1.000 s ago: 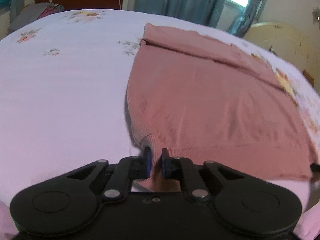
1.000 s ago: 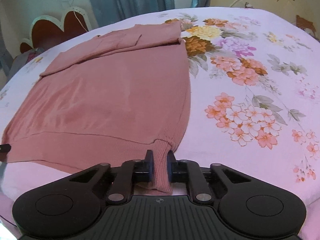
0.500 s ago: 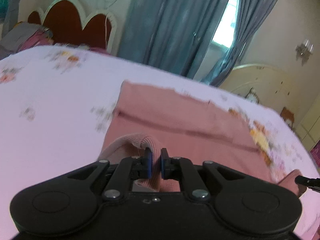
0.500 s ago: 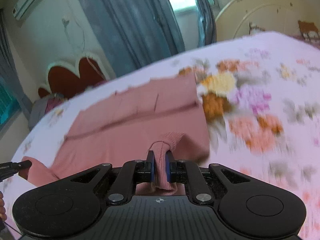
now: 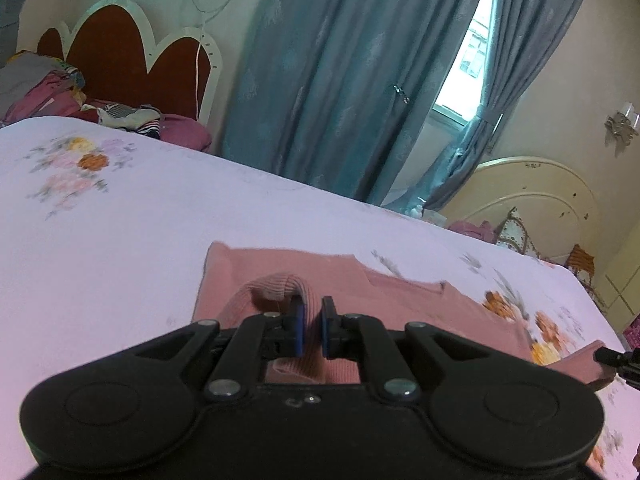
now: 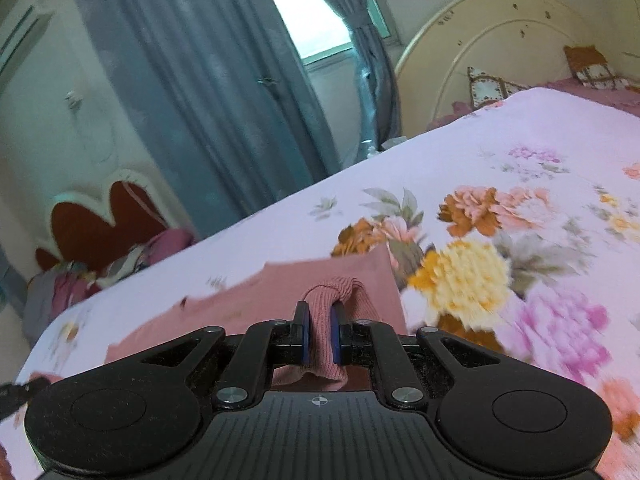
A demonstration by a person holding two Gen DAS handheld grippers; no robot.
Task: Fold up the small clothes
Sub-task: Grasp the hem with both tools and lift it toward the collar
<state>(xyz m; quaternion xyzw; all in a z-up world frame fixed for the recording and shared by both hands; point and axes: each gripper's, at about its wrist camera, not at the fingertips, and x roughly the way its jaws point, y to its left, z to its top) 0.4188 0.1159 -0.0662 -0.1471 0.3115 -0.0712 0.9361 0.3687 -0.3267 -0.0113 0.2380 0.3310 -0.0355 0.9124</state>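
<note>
A pink knit sweater (image 5: 380, 296) lies on the floral bedsheet (image 5: 120, 216). My left gripper (image 5: 311, 332) is shut on its ribbed hem corner (image 5: 276, 286), which arches up over the jaws. In the right wrist view my right gripper (image 6: 319, 334) is shut on the other ribbed corner (image 6: 332, 286) of the same sweater (image 6: 240, 308). Both held corners hang above the garment's far edge, near the neckline. The right gripper's tip (image 5: 612, 358) shows at the left view's right edge. The sweater's lower body is hidden under the grippers.
The bed's far edge runs in front of blue-grey curtains (image 5: 340, 80) and a window. A red scalloped headboard (image 5: 120, 56) with piled clothes (image 5: 44, 88) stands at the left. A cream headboard (image 6: 500, 48) with cushions stands at the right.
Both grippers have lifted the sweater's bottom corners off the bed and carried them forward over the garment toward its far edge. The views have tilted up to show the curtains.
</note>
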